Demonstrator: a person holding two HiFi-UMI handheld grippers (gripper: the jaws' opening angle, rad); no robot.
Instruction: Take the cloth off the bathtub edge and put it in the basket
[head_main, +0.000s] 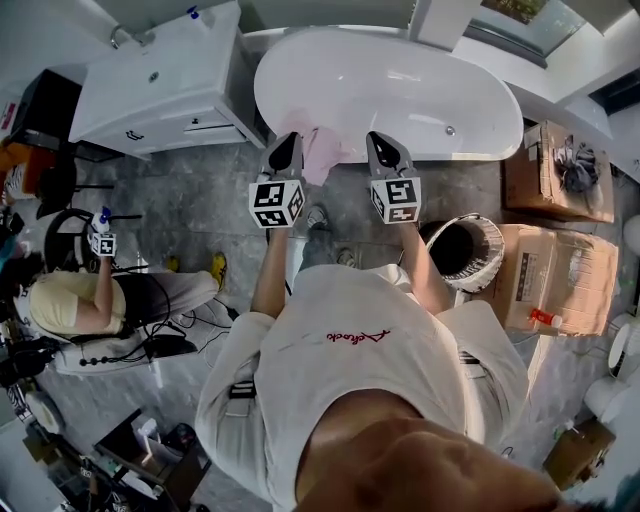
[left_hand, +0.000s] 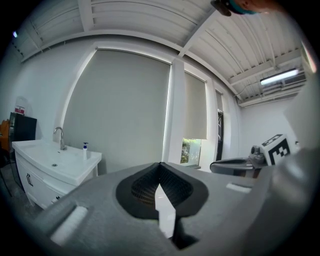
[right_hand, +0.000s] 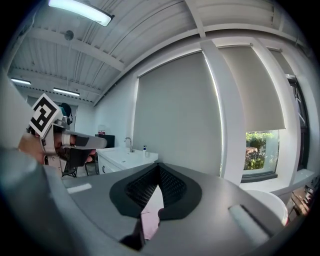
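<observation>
Here we are at the bathtub (head_main: 430, 85), and the pink cloth (head_main: 322, 150) is draped over its near rim, hanging down the outer wall – exactly where a towel gets slung to dry, and handy for a grab from the floor side. The person stands square to it, both arms out, with the left tongs (head_main: 290, 140) just left of the cloth and the right tongs (head_main: 378, 140) just right of it, bracketing it. I would judge this a line-up for the pick and not the pick itself. Look at those jaws: the left pair is pressed together with nothing between them, only a pale sliver showing past the tips. The right pair is pressed together too and empty – a patch of pink shows below its tips, which I take to be the cloth lying beyond, not pinched. Neither pair touches the fabric as far as I can see, so they must spread before anything gets lifted. The basket (head_main: 490, 235) waits on the floor by the person's right side, near the cardboard boxes (head_main: 560, 270), an easy swing away from the tub.
</observation>
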